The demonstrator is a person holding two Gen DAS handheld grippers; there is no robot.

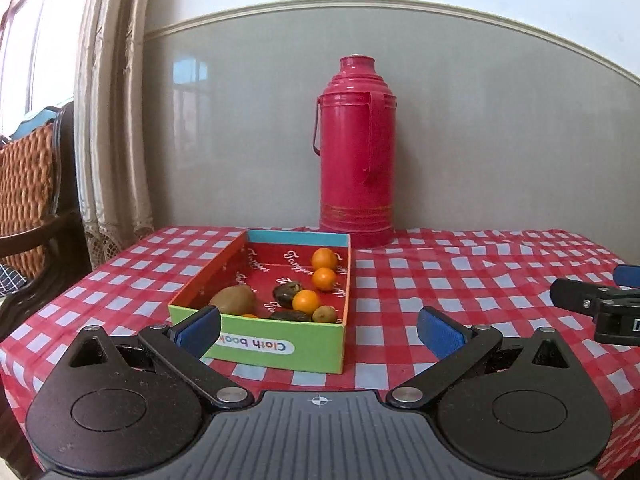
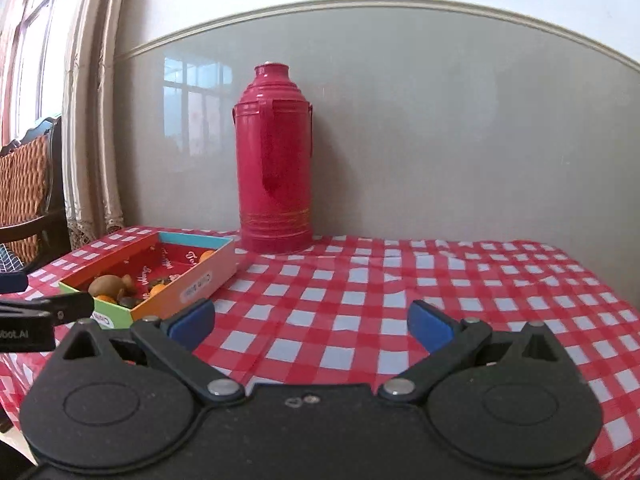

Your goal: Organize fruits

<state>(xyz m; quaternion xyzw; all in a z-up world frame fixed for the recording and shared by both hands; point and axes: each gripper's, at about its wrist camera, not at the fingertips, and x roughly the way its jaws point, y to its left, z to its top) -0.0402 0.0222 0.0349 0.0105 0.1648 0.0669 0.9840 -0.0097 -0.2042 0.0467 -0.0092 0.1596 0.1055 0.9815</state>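
An open cardboard box (image 1: 280, 350) with a green front wall and red lining sits on the checked tablecloth. Inside lie three small oranges (image 1: 324, 259), a large brown kiwi (image 1: 233, 300), a small kiwi (image 1: 324, 314) and dark fruits (image 1: 287, 293). My left gripper (image 1: 319, 330) stands open just in front of the box, nothing between its blue pads. My right gripper (image 2: 311, 322) is open too, over bare cloth to the right of the box (image 2: 200, 280). Each gripper shows at the edge of the other's view.
A tall red thermos (image 1: 357, 152) stands behind the box against the grey wall. A wicker-backed wooden chair (image 1: 28, 200) and curtains (image 1: 116, 120) are left of the table. The red-and-white cloth (image 2: 400, 300) stretches to the right.
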